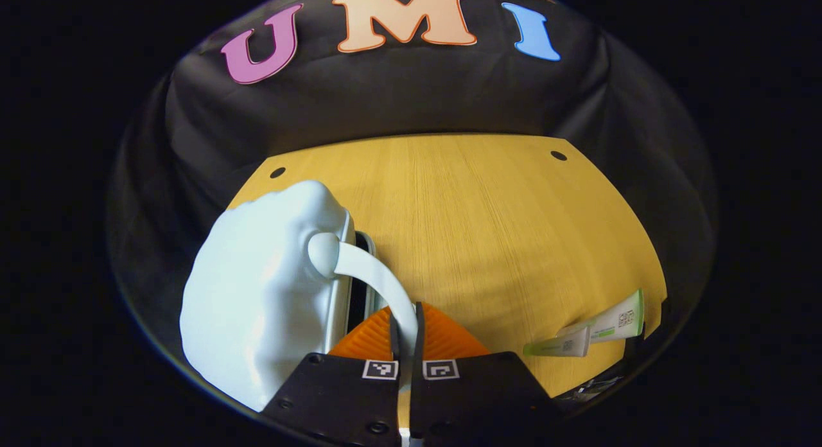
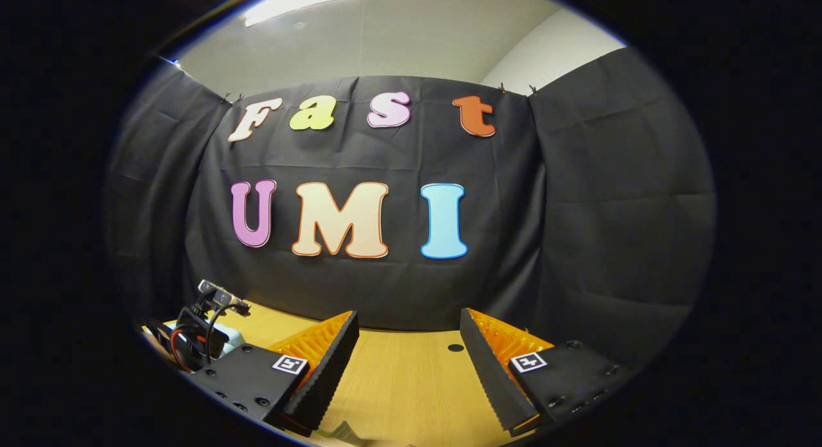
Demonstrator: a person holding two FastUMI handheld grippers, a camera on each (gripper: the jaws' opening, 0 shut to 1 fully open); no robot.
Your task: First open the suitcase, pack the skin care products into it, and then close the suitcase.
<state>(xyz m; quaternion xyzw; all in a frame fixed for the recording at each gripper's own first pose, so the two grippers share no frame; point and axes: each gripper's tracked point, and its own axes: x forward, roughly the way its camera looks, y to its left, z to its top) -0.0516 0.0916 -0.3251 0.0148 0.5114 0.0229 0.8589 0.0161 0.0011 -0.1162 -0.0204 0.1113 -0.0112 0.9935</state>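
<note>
The pale blue hard-shell suitcase [image 1: 257,293] is stood upright, its curved handle [image 1: 379,280] pinched by the closed left gripper [image 1: 406,318]. Two white-green tubes [image 1: 587,331] are laid pointing left-right. The right gripper [image 2: 408,344] is held wide apart, empty.

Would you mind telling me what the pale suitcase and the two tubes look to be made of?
The suitcase looks like hard moulded plastic, matt, with a smooth rounded shell and handle. The two tubes seem to be soft squeeze plastic, judging by their flattened crimped ends, though this is uncertain.

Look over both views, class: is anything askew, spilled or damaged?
Nothing is spilled or damaged. The suitcase stands on edge, slightly open, its handle pinched by the left gripper. Two tubes lie crossed near the table edge. The right gripper is open.
</note>
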